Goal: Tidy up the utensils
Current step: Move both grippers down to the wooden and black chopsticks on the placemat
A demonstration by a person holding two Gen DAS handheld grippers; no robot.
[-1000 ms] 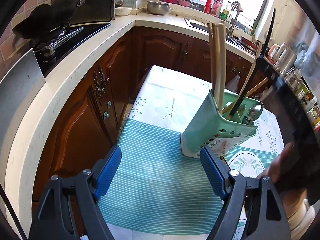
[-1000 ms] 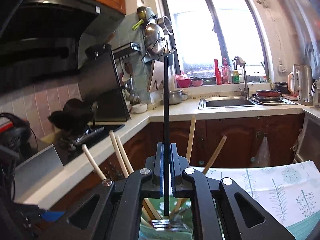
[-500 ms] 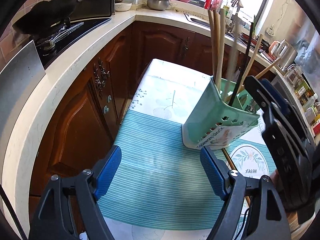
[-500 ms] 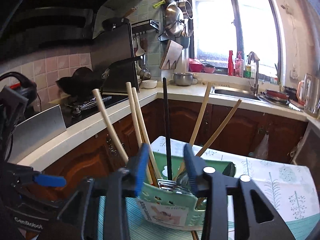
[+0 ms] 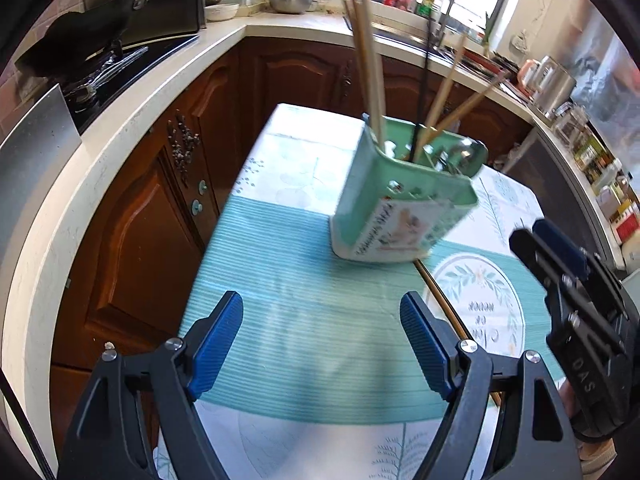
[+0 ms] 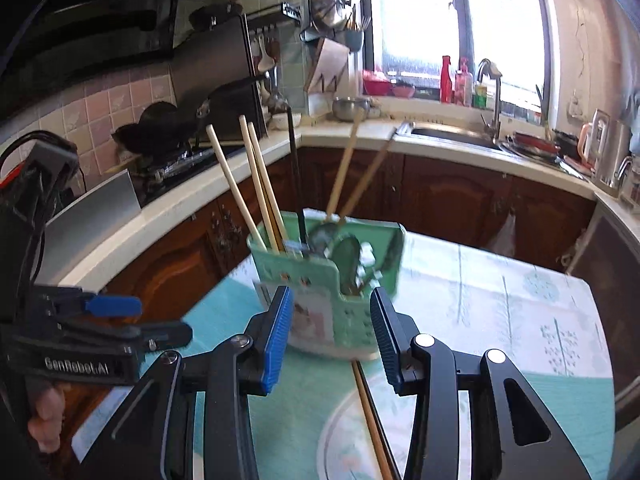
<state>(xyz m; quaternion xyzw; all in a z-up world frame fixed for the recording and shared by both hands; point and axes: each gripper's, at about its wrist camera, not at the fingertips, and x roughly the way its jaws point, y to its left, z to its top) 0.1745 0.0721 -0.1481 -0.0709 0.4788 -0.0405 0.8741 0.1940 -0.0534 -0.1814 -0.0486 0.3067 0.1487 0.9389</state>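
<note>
A green utensil holder [image 5: 400,208] stands on the table's teal striped mat [image 5: 304,320]; it also shows in the right wrist view [image 6: 320,288]. It holds several wooden chopsticks [image 6: 260,184], a black chopstick [image 6: 295,184] and metal spoons [image 6: 344,256]. Loose chopsticks [image 6: 370,416] lie on the mat in front of the holder, also seen in the left wrist view [image 5: 440,300]. My left gripper [image 5: 322,344] is open and empty, short of the holder. My right gripper [image 6: 330,340] is open and empty, just before the holder, and shows at the right of the left wrist view [image 5: 560,252].
A kitchen counter [image 5: 132,116] with dark wood cabinets runs along the left and back. A stove with a black wok [image 5: 76,40] is at the left, a sink [image 6: 452,136] at the back. A kettle [image 6: 600,148] stands at the right.
My right gripper let go of the black chopstick, which now stands in the holder, opened wide and pulled back and down. The left gripper stayed open, view shifted slightly.
</note>
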